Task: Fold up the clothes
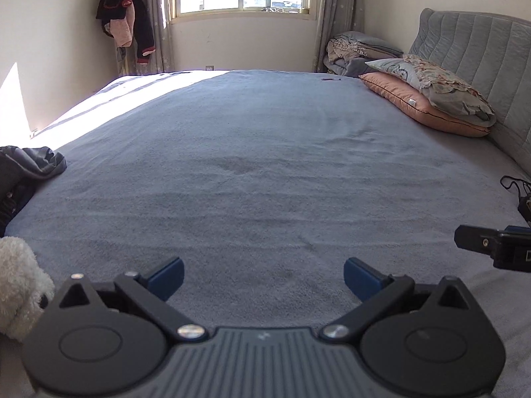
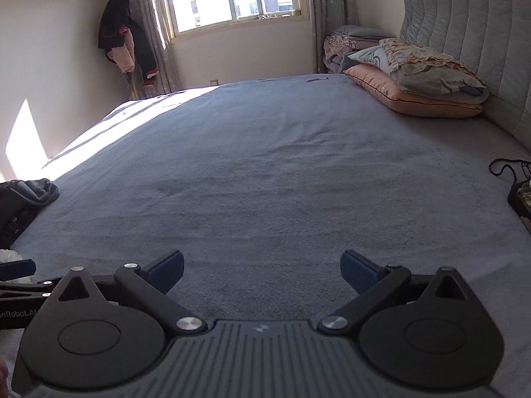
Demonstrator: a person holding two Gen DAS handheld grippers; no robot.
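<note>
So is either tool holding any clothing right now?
No, the left tool and right tool both gape open over the bare blue bedspread.

At the left edge of the bed you have a dark grey garment [image 1: 30,162], crumpled in a loose heap and not folded, and just nearer to you lies a fluffy white piece [image 1: 20,285], also bunched up.

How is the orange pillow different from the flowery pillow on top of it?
The orange pillow is plain with dark piping; the flowery pillow is patterned with frilly edges. The orange pillow lies underneath on the bed; the flowery pillow rests on top. Both sit by the headboard.
</note>
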